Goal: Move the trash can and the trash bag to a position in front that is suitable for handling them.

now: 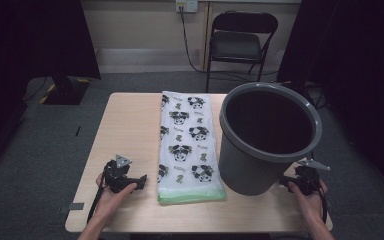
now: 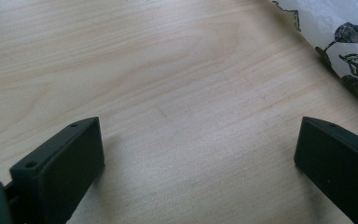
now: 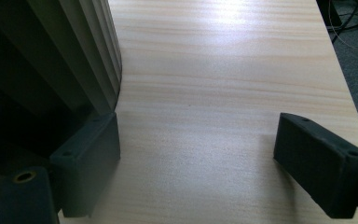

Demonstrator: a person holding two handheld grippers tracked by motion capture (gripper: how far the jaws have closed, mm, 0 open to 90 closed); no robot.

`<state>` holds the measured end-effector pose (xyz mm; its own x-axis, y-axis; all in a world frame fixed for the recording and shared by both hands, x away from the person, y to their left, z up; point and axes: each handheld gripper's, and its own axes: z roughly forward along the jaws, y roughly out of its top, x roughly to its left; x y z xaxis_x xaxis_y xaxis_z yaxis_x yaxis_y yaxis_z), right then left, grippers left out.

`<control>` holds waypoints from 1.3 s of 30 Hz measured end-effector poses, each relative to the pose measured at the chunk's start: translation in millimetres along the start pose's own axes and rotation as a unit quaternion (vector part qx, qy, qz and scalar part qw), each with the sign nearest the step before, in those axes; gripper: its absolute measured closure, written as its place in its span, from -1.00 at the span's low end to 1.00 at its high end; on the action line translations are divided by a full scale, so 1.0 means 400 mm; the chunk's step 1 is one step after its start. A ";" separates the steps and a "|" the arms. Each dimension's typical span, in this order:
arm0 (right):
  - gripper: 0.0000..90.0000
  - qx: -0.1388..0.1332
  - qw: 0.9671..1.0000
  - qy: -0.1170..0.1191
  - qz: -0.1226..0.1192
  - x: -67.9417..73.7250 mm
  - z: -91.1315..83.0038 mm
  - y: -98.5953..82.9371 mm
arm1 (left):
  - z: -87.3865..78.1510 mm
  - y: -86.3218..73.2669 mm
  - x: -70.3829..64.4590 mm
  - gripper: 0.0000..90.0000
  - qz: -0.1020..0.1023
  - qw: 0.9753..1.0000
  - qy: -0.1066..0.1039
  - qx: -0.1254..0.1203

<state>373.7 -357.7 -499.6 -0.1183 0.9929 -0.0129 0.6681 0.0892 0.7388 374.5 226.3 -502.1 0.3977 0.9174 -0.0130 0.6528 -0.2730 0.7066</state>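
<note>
Two grippers rest spread and empty: my left gripper sits nearer, just left of the folded panda-print bin bag, whose long axis runs away from me; my right gripper waits by the grey bin.

No legible text anywhere.

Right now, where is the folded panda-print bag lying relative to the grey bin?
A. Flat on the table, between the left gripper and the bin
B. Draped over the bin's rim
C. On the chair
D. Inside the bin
A: the high view shows the panda-print bag flat on the table, with the left gripper on one side and the grey bin on the other.
</note>
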 end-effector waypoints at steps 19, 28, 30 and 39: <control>-0.38 0.015 0.998 0.049 -0.046 0.051 -0.094 -0.034 | -0.042 0.005 -0.049 -0.53 0.035 0.997 -0.069 -0.021; -0.06 0.006 0.986 0.111 -0.128 0.152 -0.157 -0.061 | -0.064 0.026 -0.108 -0.38 0.058 0.991 -0.111 -0.056; -0.04 0.005 0.984 0.118 -0.133 0.164 -0.163 -0.063 | -0.068 0.035 -0.122 -0.36 0.066 0.989 -0.114 -0.062; 0.12 0.005 0.971 0.168 -0.171 0.264 -0.195 -0.072 | -0.053 0.061 -0.162 -0.20 0.082 0.984 -0.145 -0.056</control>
<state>284.8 -261.5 -469.5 -0.5663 0.8235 -0.0348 0.5542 0.4117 0.7235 350.9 166.2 -469.0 0.6702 0.7377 -0.0818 0.4956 -0.3627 0.7892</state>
